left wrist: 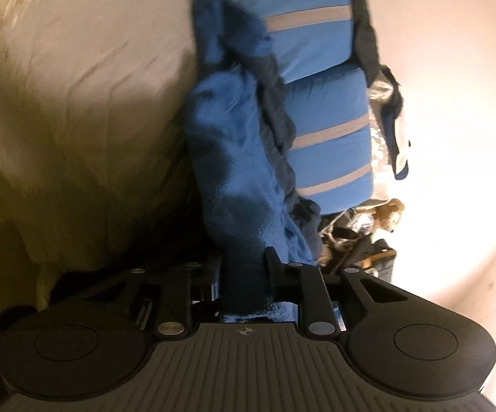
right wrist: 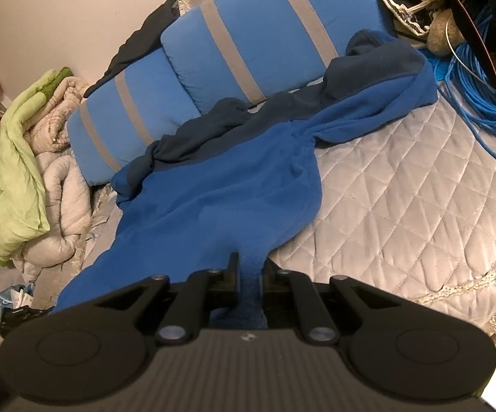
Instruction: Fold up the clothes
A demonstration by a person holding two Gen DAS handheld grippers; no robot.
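Observation:
A blue fleece garment (right wrist: pixel 220 199) with dark navy parts lies stretched over the quilted bed cover (right wrist: pixel 402 185), its far end reaching the striped pillows. My right gripper (right wrist: pixel 250 267) is shut on a bunched edge of it near the bed's front. In the left wrist view the same blue fleece garment (left wrist: pixel 234 171) hangs in a long twisted strip, and my left gripper (left wrist: pixel 243 264) is shut on its near end. That view is tilted and blurred.
Two blue pillows with grey stripes (right wrist: pixel 213 58) lie behind the garment. A rolled grey quilt with a green sheet (right wrist: pixel 21 171) sits at the left. Coiled blue cable (right wrist: pixel 481 96) and bags lie at the right. The striped pillows (left wrist: pixel 316 51) and a pale wall (left wrist: pixel 454 68) show in the left view.

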